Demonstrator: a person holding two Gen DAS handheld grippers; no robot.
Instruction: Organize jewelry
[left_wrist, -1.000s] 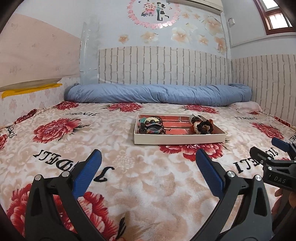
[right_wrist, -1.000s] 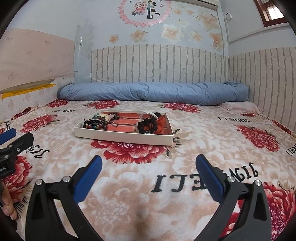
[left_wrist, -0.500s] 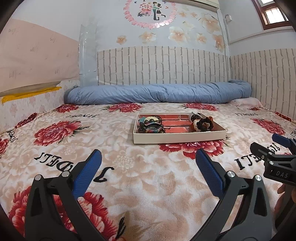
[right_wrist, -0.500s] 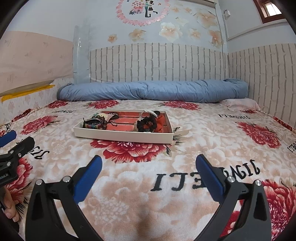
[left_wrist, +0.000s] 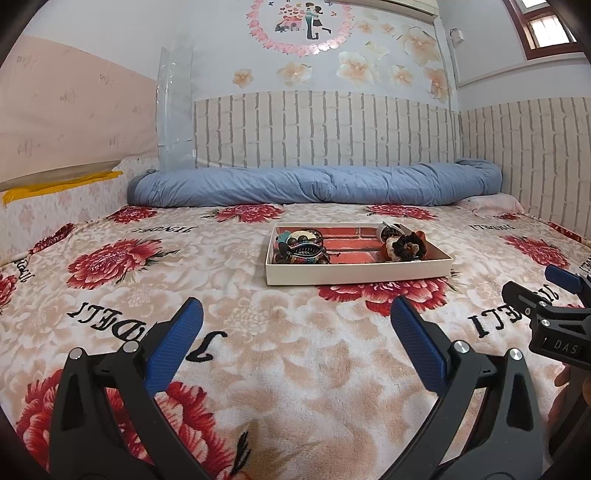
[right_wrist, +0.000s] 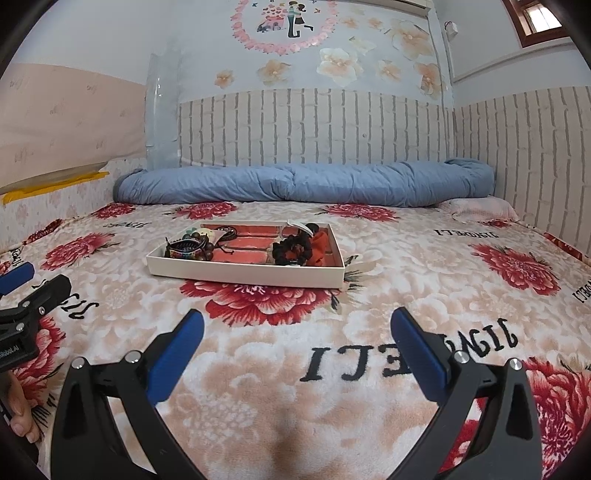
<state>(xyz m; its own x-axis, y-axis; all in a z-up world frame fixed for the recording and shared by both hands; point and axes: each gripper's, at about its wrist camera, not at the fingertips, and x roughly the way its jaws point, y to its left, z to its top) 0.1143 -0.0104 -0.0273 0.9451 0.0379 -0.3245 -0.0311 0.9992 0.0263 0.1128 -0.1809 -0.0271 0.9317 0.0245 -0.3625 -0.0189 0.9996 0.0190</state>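
Left wrist view has the left gripper (left_wrist: 295, 345) at the bottom of the frame, jaws spread wide and empty above the floral blanket (left_wrist: 295, 387); the right gripper (right_wrist: 295, 350) hangs the same way in its own view, released, holding nothing; both point toward the tray (left_wrist: 354, 275) in mid-frame, likely squared up for a reach; the tray lies flat on the blanket, well apart from both grippers; its left end holds a heap of beaded bracelets (left_wrist: 301, 251), its right end a dark scrunchie (left_wrist: 408, 247) with smaller pieces I cannot make out; whether this is sorted or awaiting sorting cannot be told.
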